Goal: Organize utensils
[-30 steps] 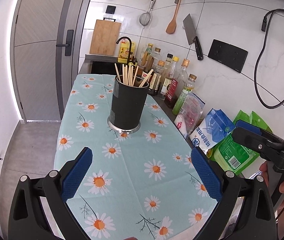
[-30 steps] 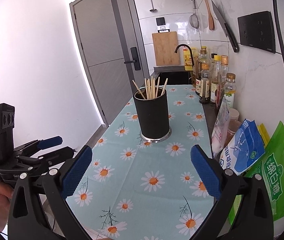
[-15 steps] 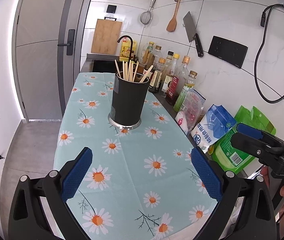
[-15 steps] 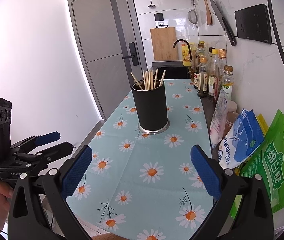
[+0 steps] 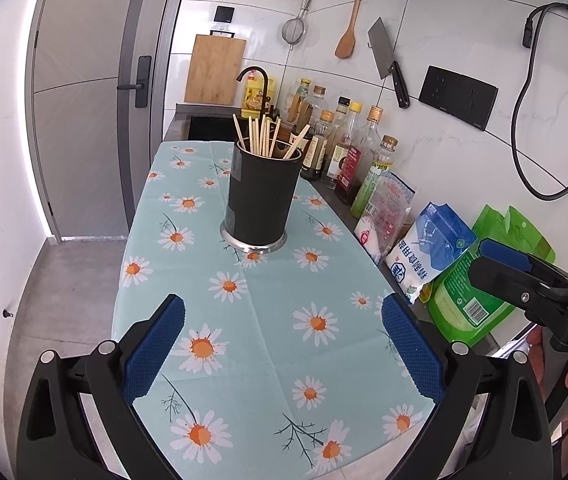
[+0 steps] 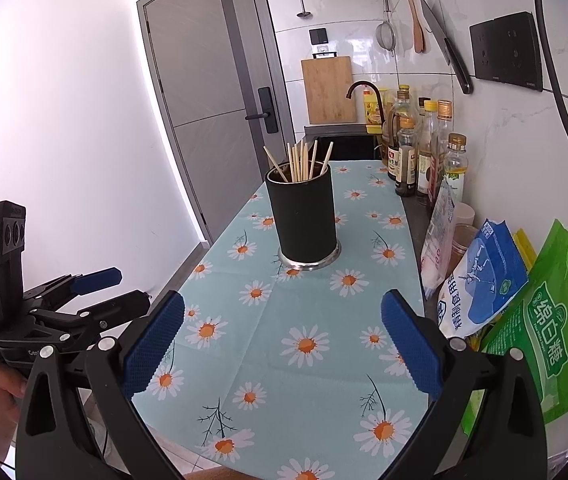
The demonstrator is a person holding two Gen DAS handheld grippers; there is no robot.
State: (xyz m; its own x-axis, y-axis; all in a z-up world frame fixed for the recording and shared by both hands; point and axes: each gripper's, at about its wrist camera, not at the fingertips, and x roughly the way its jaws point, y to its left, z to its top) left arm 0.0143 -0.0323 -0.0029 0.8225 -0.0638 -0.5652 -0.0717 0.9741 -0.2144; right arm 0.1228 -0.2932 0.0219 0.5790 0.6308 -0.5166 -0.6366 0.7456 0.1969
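A black cylindrical utensil holder (image 5: 260, 196) stands upright on the daisy-print tablecloth (image 5: 267, 312), with several wooden chopsticks (image 5: 261, 136) sticking out of its top. It also shows in the right wrist view (image 6: 304, 216), with its chopsticks (image 6: 302, 160). My left gripper (image 5: 281, 340) is open and empty, held above the near end of the table, well short of the holder. My right gripper (image 6: 281, 340) is open and empty, also back from the holder. Each gripper shows in the other's view: the right one (image 5: 524, 276) at the table's right, the left one (image 6: 83, 292) at its left.
Several sauce and oil bottles (image 5: 348, 152) line the wall on the right. Food bags (image 5: 432, 244) and a green bag (image 6: 556, 320) lie beside the table's right edge. A sink with a black tap (image 5: 253, 80) sits beyond the table. A cleaver (image 5: 388, 60) and a wooden spoon (image 5: 350, 28) hang on the wall.
Both grippers have drawn back and risen a little from the holder, which looks slightly smaller and farther. Both stay open and empty.
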